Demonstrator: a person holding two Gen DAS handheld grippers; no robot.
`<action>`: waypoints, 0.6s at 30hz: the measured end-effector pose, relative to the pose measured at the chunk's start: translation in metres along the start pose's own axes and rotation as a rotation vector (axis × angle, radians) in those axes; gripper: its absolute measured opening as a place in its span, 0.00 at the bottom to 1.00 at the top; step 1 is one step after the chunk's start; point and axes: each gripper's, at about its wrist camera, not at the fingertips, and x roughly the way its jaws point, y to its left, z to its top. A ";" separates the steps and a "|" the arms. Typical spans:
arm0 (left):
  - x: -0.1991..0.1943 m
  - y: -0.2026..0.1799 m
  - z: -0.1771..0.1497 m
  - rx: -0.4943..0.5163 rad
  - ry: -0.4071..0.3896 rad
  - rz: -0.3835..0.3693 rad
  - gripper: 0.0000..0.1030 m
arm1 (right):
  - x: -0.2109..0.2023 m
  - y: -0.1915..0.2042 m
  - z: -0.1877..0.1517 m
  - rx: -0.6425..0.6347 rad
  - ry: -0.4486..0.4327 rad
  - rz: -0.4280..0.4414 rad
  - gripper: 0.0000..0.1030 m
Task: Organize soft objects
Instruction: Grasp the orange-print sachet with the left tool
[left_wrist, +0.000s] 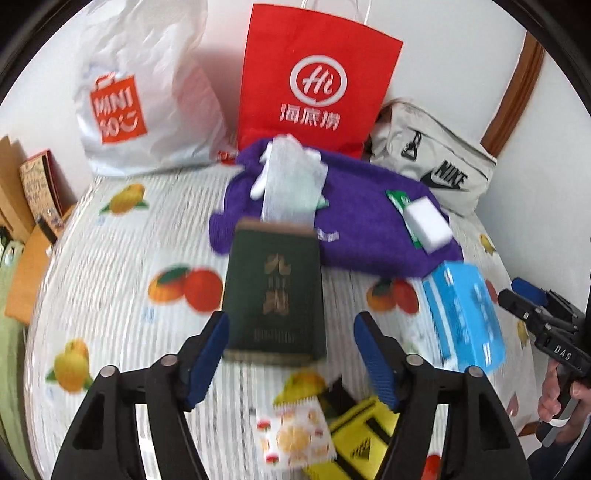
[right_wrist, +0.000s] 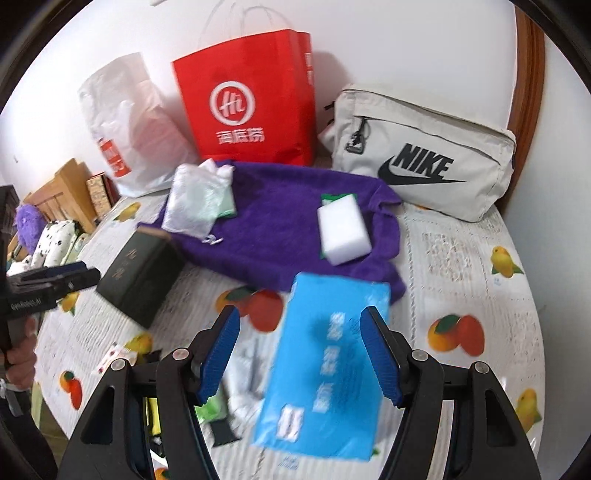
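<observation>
**Blue tissue pack lies straight ahead of the right gripper**

The blue tissue pack (right_wrist: 325, 354) lies flat on the fruit-print bedspread (right_wrist: 461, 266), with its far end just touching the near edge of the purple towel (right_wrist: 280, 225). Its long axis runs from that towel edge back toward the right gripper (right_wrist: 300, 354), tilted a little to the left at the near end. In the right wrist view the pack sits between the 2 blue pads, but the jaws stand well apart, clear of its sides, and grip nothing. The picture is blurred, so how high the pads are above the pack cannot be told.

The right hand looks the nearer one to this pack. From the left wrist view the pack (left_wrist: 463, 314) is off to the right of the left gripper (left_wrist: 291, 354), whose jaws are also spread wide and empty. Ahead of that gripper is the dark green box (left_wrist: 275, 291), its long axis pointing at the towel.

On the towel rest a white sponge block (right_wrist: 345, 234) and a white mesh pouch (right_wrist: 195, 201). Behind the towel stand a red paper bag (right_wrist: 251, 99), a white plastic bag (right_wrist: 125, 122) and a beige Nike pouch (right_wrist: 424, 155).

A likely next move is a grasp across the pack's short width.
</observation>
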 end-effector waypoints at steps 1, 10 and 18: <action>0.001 0.001 -0.009 -0.009 0.018 0.004 0.67 | -0.004 0.004 -0.005 -0.005 -0.005 0.009 0.65; 0.020 0.003 -0.068 -0.059 0.142 0.031 0.69 | -0.018 0.025 -0.042 -0.034 0.000 0.051 0.65; 0.047 -0.017 -0.087 -0.006 0.185 0.112 0.81 | -0.027 0.026 -0.075 -0.022 0.004 0.064 0.65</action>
